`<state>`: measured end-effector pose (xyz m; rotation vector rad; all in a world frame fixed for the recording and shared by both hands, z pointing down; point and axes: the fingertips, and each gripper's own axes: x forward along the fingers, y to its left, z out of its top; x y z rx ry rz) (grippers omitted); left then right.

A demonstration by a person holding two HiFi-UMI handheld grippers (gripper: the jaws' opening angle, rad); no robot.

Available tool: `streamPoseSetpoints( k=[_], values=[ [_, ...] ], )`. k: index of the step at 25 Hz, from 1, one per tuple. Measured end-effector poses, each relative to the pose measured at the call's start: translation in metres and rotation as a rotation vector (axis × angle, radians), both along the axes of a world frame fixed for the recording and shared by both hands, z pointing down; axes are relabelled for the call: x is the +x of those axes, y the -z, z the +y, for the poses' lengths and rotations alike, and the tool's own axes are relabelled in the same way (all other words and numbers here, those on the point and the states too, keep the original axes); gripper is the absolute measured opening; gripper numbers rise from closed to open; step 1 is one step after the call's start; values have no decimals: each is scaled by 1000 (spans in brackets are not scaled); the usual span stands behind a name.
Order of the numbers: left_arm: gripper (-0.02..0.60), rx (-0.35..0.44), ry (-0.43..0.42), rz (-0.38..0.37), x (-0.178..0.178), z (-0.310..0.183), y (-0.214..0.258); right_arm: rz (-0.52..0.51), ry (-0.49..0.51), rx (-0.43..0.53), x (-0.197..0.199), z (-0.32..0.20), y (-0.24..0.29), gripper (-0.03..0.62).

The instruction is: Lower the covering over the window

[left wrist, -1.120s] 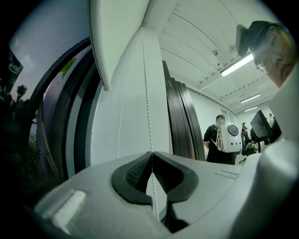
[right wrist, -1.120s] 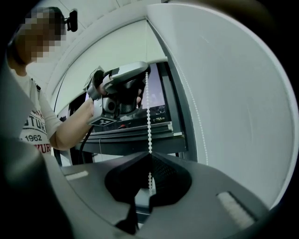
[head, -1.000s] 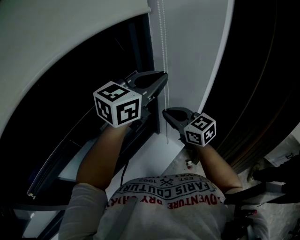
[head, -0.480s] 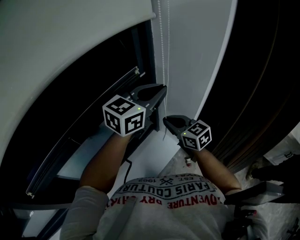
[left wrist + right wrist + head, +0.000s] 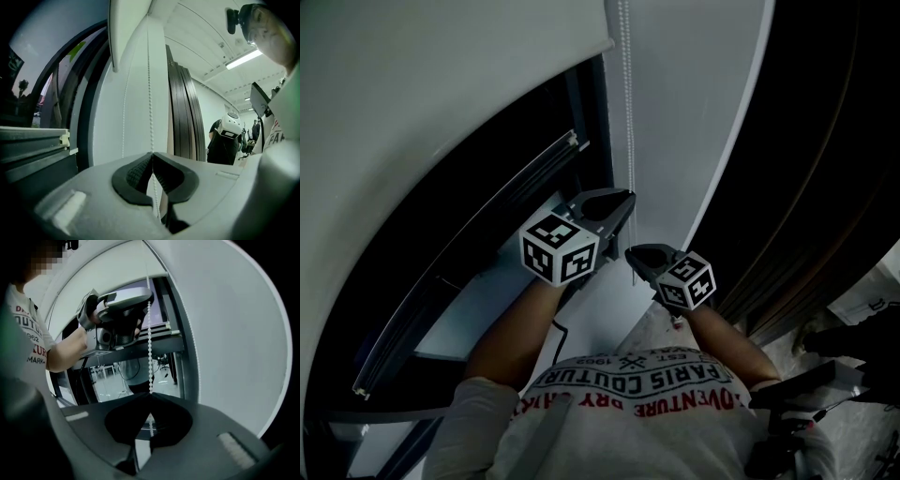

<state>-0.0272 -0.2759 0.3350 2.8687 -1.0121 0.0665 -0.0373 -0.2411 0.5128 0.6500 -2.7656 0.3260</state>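
Dark window [image 5: 502, 178], white blind [image 5: 412, 94] part-lowered. Bead chain [image 5: 627, 112]: pinched in both claws. Left gripper [image 5: 623, 199]: jaws closed on chain. Right gripper [image 5: 630, 251]: likewise, just below.

Head view: set on your head, facing steeply down over your left gripper [image 5: 626, 200] and right gripper [image 5: 630, 251], both near, with the window [image 5: 469, 206] beyond. Left gripper view: close behind its jaws, facing the chain [image 5: 150, 93] and the room; right gripper view: likewise close, facing window and left gripper. Shared by all three: the chain.
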Motion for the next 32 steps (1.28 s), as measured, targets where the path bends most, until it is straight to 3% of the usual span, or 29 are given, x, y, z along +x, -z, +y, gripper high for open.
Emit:
streamPoseSetpoints(
  k=[17,23,31,32],
  values=[
    [11,-121,19,-23,1,10,-101,132,10,-136,5,23,-100,6],
    [12,-144,13,-3,0,17,-123,132,-3,-202,11,32,-119,8],
    [9,-135,5,-3,6,23,-124,192,57,-161,11,38,-114,15],
    [9,-135,6,-3,5,23,-124,201,67,-154,11,38,-110,50]
  ],
)
